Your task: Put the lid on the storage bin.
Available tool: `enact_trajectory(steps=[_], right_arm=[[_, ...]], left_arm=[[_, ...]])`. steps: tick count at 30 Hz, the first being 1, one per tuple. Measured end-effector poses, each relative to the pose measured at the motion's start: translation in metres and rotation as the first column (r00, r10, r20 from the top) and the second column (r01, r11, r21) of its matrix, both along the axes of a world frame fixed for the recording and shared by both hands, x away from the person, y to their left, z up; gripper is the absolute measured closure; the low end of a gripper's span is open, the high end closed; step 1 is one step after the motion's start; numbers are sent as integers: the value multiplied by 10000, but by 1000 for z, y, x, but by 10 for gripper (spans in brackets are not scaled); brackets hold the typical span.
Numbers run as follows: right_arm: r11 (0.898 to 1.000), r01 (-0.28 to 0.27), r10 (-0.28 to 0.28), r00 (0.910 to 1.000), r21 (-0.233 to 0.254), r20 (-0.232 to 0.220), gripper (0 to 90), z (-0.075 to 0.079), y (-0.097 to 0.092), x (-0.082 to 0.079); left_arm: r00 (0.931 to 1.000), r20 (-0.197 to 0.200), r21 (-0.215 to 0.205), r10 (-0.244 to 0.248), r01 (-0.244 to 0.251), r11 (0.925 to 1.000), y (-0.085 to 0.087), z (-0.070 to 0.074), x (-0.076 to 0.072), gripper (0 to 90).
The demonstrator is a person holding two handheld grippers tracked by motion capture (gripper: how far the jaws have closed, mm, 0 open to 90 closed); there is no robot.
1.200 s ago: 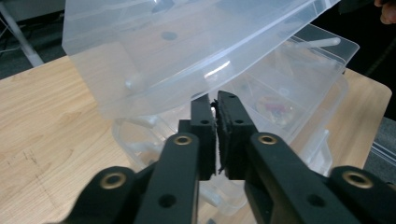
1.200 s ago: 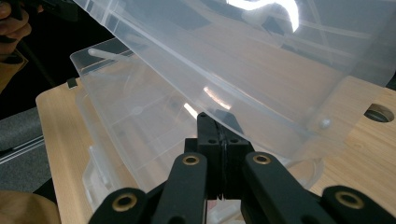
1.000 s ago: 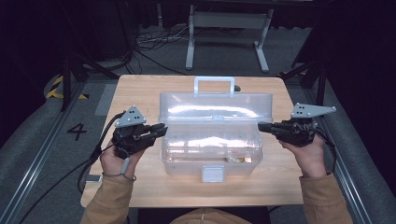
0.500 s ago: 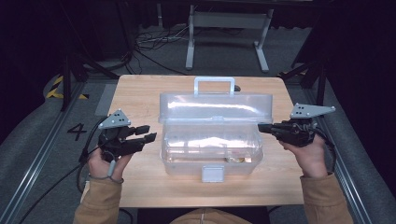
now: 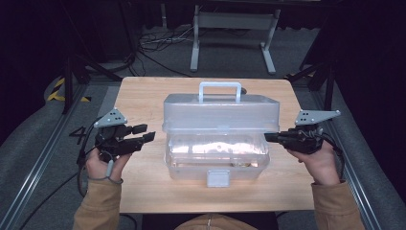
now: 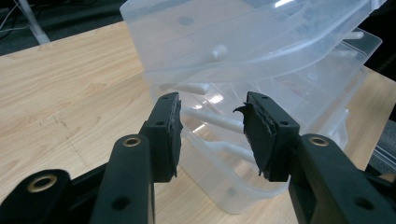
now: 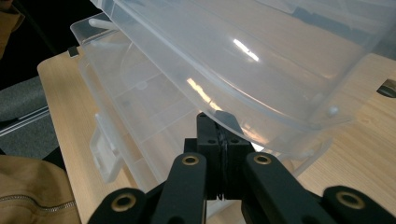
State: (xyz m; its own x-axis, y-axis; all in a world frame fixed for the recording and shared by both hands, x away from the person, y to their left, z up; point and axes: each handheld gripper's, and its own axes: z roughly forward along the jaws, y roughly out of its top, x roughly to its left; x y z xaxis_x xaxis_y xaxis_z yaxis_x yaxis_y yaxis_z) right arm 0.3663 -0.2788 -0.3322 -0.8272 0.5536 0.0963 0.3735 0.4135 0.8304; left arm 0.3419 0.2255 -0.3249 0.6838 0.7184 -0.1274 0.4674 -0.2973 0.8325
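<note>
the clear plastic box (image 5: 218, 139) sits in the middle of the high view on the wooden table (image 5: 143, 96), its lid tilted up and its white handle (image 5: 219, 89) toward the top of the frame. the left gripper (image 5: 142, 134) is at centre left, just beside the box's left end without touching it; its jaws have just been opening and stand apart with nothing between them. in the left gripper view the box (image 6: 261, 70) lies just beyond the black pads (image 6: 173, 135). the right gripper (image 5: 268, 137) at centre right has its jaws pressed together, tips at the box's right end under the raised lid's edge; whether they pinch it i cannot tell. a white latch (image 5: 219, 178) sits at the box's lower front. the plastic is glossy, translucent, round-cornered. no writing is readable on it.
</note>
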Motion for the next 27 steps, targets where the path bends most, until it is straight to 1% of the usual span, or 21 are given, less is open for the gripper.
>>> enact_trajectory(steps=[1, 5, 7, 11, 13, 17, 20, 27], right_arm=[[10000, -51, 51, 9999, -83, -95, 900, 0, 0, 0], [9999, -97, 94, 9997, -140, -208, 900, 1, -1, 0], [9997, -148, 141, 9993, -198, -337, 900, 1, -1, 0], [9986, -300, 274, 9978, -428, -608, 900, 1, 0, 0], [9983, -318, 287, 9975, -481, -648, 900, 1, 0, 0], [9957, -475, 400, 9949, -798, -924, 900, 1, 1, 0], [9946, -548, 460, 9941, -884, -987, 900, 1, 2, 0], [9904, -696, 533, 9895, -1197, -1347, 900, 0, 4, -1]], left_arm=[[10000, 7, 10, 5, -5, 10000, 1, 0, 0, 559], [10000, -24, 21, 77, -77, 10000, 2, -1, 0, 555], [9999, -15, 7, 121, -121, 9999, 3, -1, 0, 555], [9998, 3, 74, 184, -184, 9998, 4, -1, 0, 549], [9998, 6, 86, 199, -199, 9998, 4, -1, 0, 545], [9996, -50, 123, 263, -263, 9996, 3, -2, 0, 543], [9997, -43, 167, 232, -231, 9996, 4, -2, 1, 542], [9996, -69, 128, 282, -281, 9995, 7, -3, 2, 538]])
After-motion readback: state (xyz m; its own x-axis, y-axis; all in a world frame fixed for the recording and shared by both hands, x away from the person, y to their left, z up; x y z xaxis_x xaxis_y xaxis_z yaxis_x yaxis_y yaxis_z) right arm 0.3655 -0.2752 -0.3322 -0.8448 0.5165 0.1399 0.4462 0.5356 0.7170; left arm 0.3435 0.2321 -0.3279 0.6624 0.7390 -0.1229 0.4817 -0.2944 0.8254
